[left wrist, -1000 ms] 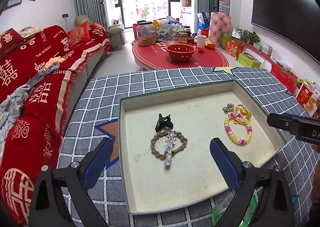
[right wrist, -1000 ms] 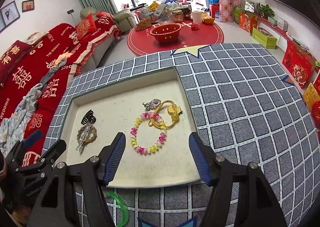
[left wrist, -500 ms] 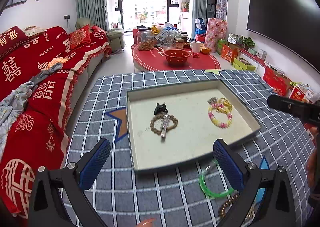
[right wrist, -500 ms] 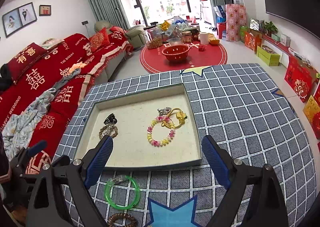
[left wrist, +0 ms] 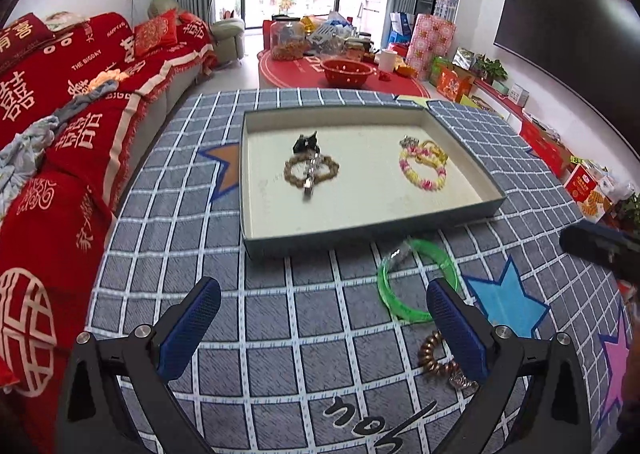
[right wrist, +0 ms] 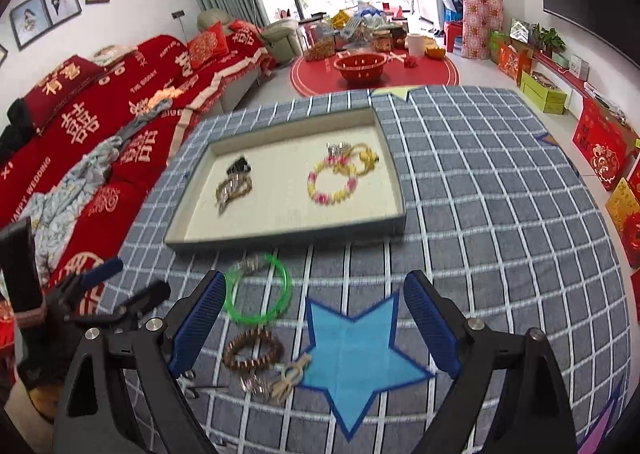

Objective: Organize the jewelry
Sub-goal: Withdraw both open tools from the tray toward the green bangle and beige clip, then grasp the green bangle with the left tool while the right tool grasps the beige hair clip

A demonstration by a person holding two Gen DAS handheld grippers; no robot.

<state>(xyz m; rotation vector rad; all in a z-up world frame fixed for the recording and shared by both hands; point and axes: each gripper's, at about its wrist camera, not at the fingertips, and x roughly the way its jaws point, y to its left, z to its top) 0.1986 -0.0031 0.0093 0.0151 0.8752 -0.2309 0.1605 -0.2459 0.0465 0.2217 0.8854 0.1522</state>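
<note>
Checked cloth (right wrist: 480,194), small trinkets (right wrist: 276,378) blurred

Your left finger (left wrist: 460,330) hides part of the green bangle (left wrist: 416,282) and part of the brown coil (left wrist: 436,358), near the rug's (left wrist: 312,334) front edge. In the tray (right wrist: 288,242), motion blur smears the pieces by the left wall (right wrist: 234,184) so you cannot tell them apart. The small cluster (right wrist: 276,378) below the brown bracelet (right wrist: 253,349) is too small and blurred to name.
</note>
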